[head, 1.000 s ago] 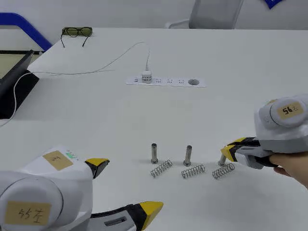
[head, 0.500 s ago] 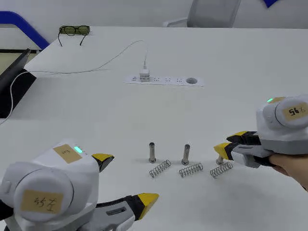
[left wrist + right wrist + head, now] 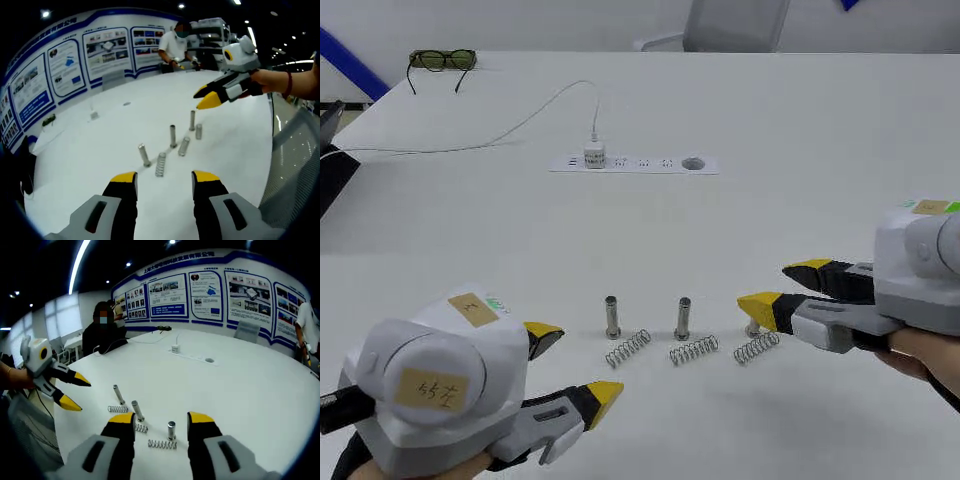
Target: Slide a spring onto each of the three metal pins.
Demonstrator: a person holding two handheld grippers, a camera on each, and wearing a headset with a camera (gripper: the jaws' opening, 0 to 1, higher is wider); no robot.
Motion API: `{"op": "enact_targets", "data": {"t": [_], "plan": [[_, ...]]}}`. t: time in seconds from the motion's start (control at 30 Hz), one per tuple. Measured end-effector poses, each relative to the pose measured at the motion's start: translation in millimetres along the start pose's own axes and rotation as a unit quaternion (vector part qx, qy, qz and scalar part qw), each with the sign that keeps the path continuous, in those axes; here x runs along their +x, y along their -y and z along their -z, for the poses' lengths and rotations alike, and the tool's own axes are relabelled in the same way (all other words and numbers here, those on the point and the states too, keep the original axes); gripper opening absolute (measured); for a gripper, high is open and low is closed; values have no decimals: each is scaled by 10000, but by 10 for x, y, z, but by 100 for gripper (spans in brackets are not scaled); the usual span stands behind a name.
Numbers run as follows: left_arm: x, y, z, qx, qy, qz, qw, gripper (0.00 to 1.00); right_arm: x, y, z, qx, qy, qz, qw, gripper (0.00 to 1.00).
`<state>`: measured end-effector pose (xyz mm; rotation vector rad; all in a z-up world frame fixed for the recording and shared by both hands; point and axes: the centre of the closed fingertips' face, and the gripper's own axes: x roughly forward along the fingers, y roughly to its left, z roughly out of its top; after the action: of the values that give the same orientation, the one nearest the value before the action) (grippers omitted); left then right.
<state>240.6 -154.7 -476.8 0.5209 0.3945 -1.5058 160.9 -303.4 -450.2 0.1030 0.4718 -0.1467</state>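
Note:
Three metal pins stand upright in a row on the white table: left pin (image 3: 612, 316), middle pin (image 3: 683, 318), right pin (image 3: 752, 327). A spring lies flat just in front of each: left spring (image 3: 627, 348), middle spring (image 3: 693, 350), right spring (image 3: 756, 347). My right gripper (image 3: 783, 288) is open and empty, its lower tip just above the right pin (image 3: 171, 430). My left gripper (image 3: 573, 362) is open and empty, short of the left pin (image 3: 144, 154) and its spring (image 3: 160, 164). My right gripper (image 3: 220, 92) hovers past the far pin (image 3: 192, 120).
A white power strip (image 3: 632, 164) with a plugged-in cable lies further back on the table. Glasses (image 3: 442, 60) rest at the far left corner. A chair (image 3: 735, 25) stands behind the table. Bare tabletop surrounds the pins.
The right gripper's jaws have spread wider beside the right pin. The left gripper has come up and forward a little. The head camera has shifted, so the scene sits further left.

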Motion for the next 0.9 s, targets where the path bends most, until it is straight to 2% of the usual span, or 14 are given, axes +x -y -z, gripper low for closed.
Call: {"op": "enact_targets", "data": {"t": [0.1, 0.2, 0.4, 0.5, 0.8, 0.9], "plan": [[75, 4, 22, 86, -46, 64, 9999, 41, -40, -25, 2, -22, 68, -63, 10000, 46], [170, 15, 52, -61, -86, 202, 9997, 39, -90, -67, 5, 28, 187, -168, 9997, 49], [319, -7, 90, -139, -139, 287, 9994, 36, -184, -128, 52, 43, 326, -295, 9990, 56], [390, -16, 116, -58, -208, 296, 9993, 32, -229, -136, 84, 111, 385, -274, 9988, 59], [569, -59, 225, 173, -434, 349, 9983, 27, -338, -230, 228, 209, 442, -233, 9985, 61], [611, -85, 239, 130, -470, 377, 9981, 25, -357, -276, 279, 141, 378, -231, 9989, 63]]}}
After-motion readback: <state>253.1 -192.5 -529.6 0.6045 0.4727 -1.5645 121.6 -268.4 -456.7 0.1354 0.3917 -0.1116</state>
